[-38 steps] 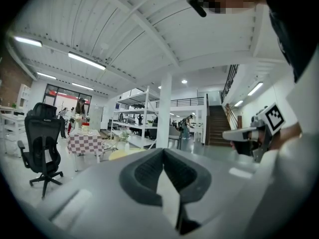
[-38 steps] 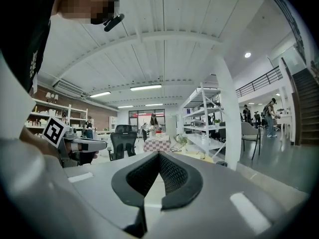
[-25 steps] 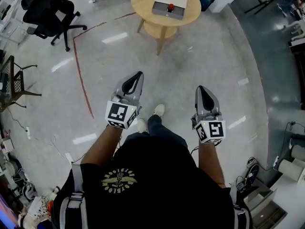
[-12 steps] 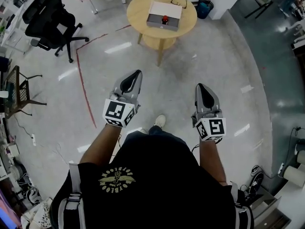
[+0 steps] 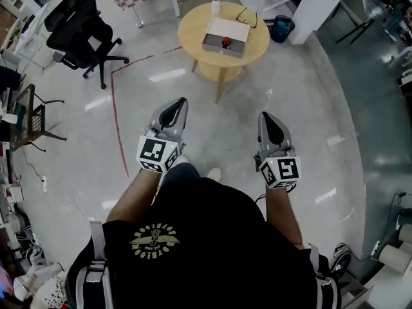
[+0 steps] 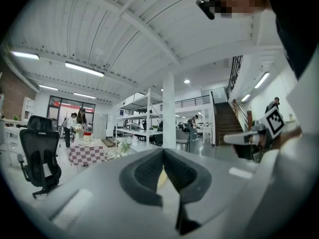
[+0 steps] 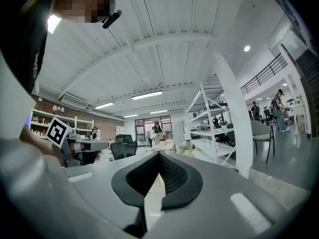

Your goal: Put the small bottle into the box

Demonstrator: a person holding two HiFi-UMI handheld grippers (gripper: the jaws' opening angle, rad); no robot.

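1. A small red-topped item (image 5: 226, 42), seemingly the bottle, stands at the near edge of the box (image 5: 226, 28) on the far round table (image 5: 193, 37). I cannot read its axis.
2. The left gripper (image 5: 181, 102) and right gripper (image 5: 263, 115) both have their jaws closed and empty, well short of the table.

The left tongs (image 6: 163, 152) are pressed together at the tips with nothing gripped; only a pale sliver shows lower down between the black pads. Straight beyond them rises a white pillar (image 6: 169, 111). Off to their left stand a black office chair (image 6: 40, 156) and a checkered-cloth desk (image 6: 85, 151). To their right are the right tongs (image 6: 230, 139) and a staircase (image 6: 225, 121).
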